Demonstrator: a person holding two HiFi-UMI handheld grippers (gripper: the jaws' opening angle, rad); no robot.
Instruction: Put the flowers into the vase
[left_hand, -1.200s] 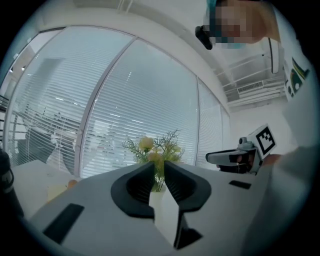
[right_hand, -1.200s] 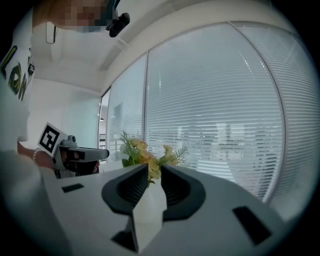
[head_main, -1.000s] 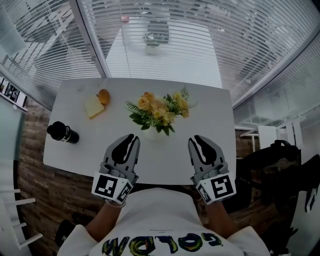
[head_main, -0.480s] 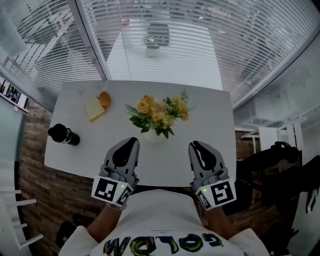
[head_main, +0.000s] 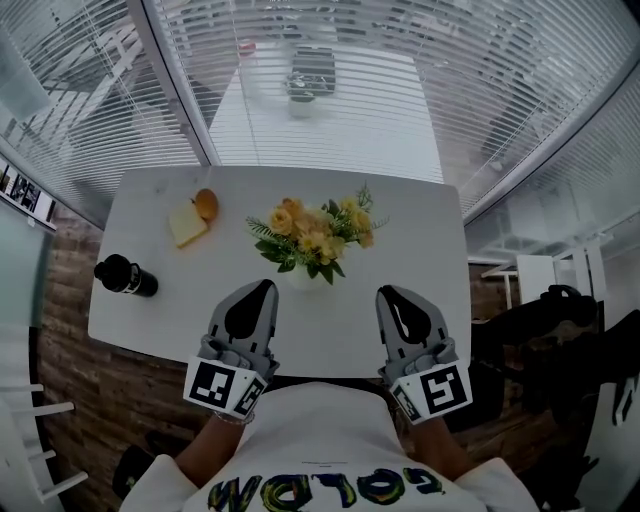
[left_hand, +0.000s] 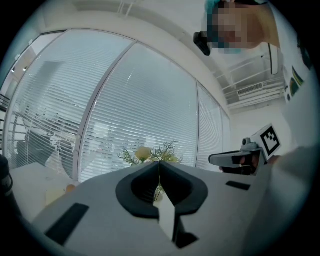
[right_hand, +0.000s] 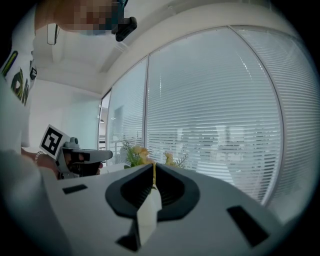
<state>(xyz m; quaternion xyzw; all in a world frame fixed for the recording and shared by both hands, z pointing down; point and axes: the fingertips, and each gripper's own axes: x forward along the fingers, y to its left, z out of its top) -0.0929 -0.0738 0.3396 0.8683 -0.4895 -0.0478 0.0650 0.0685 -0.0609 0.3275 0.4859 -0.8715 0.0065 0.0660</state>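
Daylight comes in from all sides through the slatted blinds (head_main: 330, 100), flat and cool, so the white table (head_main: 420, 290) is evenly bright with hardly a shadow on it. The wooden floor (head_main: 70, 370) looks dim beside it. The head view bows hard at its edges, and the window frames curve. Both gripper views are ringed by a black circular vignette. In them the blinds glow pale and washed out, the backlit flowers (left_hand: 145, 154) look dull and a little fuzzy, and the left gripper (left_hand: 159, 164) and right gripper (right_hand: 153, 166), close to the lens, are soft.
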